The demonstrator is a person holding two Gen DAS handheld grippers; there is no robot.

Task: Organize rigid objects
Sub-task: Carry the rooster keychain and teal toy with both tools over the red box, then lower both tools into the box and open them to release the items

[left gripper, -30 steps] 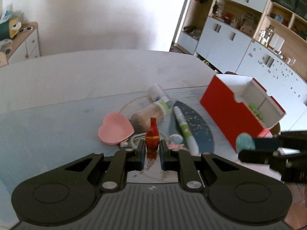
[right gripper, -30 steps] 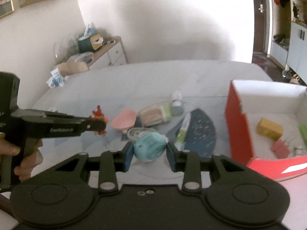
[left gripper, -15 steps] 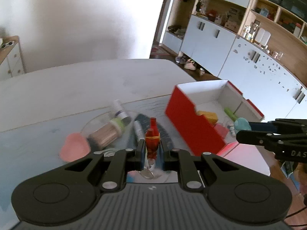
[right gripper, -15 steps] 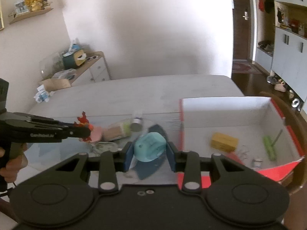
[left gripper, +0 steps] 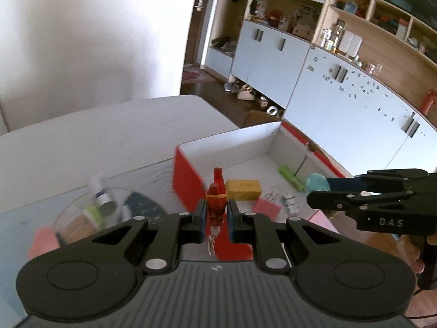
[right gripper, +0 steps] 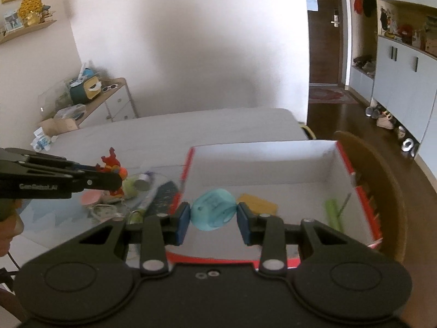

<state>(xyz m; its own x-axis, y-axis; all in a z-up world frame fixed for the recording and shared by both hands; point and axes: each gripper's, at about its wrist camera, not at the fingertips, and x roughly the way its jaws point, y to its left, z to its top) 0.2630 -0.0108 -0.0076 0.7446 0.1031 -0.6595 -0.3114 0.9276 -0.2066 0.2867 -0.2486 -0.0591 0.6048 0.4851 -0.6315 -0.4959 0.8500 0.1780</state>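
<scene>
- Two items are in the air at this moment, one in each gripper, and both are close to the red box (left gripper: 188,183) with the white inside.
- The left gripper (left gripper: 215,217) has its fingers narrow and clamped on a small red bottle-shaped toy (left gripper: 216,201); in the right wrist view the toy hangs over the table, just outside the left wall of the box.
- The right gripper (right gripper: 213,220) has its fingers closed on a pale blue rounded object (right gripper: 213,210), and this object is above the near part of the box floor.
- Several things already lie inside the box: a yellow block (left gripper: 243,189), a green stick (left gripper: 291,178), a pink flat piece (left gripper: 266,209) and some small bits that are too small to name.
- On the table (right gripper: 169,134), to the left of the box, some things wait still: a pink heart-shaped dish (right gripper: 91,198), a small bottle with a grey cap (right gripper: 142,183), a white tube (right gripper: 147,201), a dark speckled flat piece (right gripper: 164,196) and a metal ring (right gripper: 135,214).
- As a judgement, the task is perhaps near the middle: a part is sorted, two items need only to be released in the box, and the pile on the table is left.
- The blue object looks ready to drop first, because it is already over the box.
</scene>
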